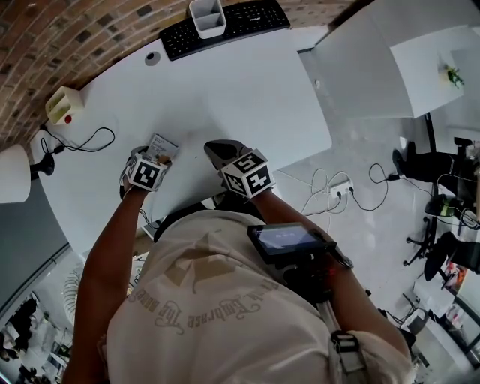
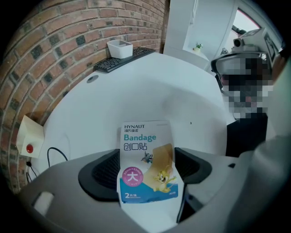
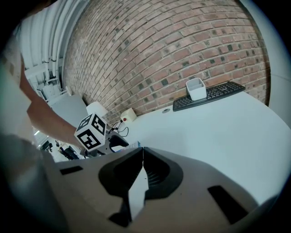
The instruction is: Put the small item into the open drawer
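The left claw is clamped on a small bandage packet, which stands upright between its jaws above the white counter. The right claw, just to the right of it, has its jaws pressed together with nothing between them. Well ahead of both claws, a black keyboard carrying a white tub lies by the brick wall.

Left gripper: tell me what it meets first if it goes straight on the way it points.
Probably the bare white table just beyond the bandage packet held in the left gripper; skimming above it, the keyboard and white container at its far edge. Depth is unclear.
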`<state>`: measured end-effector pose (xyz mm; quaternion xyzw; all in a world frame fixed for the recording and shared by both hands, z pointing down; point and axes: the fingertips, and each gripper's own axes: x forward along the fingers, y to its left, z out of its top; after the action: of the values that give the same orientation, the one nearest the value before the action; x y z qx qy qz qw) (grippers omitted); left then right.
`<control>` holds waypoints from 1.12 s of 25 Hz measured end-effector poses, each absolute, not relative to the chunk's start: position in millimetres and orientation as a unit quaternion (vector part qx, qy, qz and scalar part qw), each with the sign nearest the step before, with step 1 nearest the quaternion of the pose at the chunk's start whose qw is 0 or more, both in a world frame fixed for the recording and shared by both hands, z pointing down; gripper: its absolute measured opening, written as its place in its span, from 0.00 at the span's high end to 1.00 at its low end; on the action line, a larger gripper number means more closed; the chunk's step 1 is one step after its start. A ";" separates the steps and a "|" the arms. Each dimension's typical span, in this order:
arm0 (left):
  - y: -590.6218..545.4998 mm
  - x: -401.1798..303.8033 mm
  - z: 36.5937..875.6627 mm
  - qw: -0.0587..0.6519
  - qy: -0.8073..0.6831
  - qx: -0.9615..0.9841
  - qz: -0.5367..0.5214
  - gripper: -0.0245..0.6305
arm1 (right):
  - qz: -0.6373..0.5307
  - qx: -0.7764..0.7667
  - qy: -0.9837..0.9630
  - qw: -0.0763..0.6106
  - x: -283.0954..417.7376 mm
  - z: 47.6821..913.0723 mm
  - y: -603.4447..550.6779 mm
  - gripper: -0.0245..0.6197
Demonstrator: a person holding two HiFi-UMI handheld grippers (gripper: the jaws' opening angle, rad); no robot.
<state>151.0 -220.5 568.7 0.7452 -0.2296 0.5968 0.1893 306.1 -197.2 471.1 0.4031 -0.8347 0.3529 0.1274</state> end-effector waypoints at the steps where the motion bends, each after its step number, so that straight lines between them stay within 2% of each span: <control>1: -220.1 150.1 566.6 0.191 -0.234 0.746 0.593 0.38 | 0.352 0.401 -0.836 0.127 304.6 470.8 -198.0 0.95; 28: -162.4 89.3 522.8 0.253 -0.380 0.747 0.483 0.38 | 0.322 0.278 -0.888 0.174 220.6 468.4 -186.6 0.95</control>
<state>89.3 -162.4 522.8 0.7472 -0.3795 0.4835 0.2529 220.6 -186.6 468.4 0.2776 -0.8882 0.3218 0.1745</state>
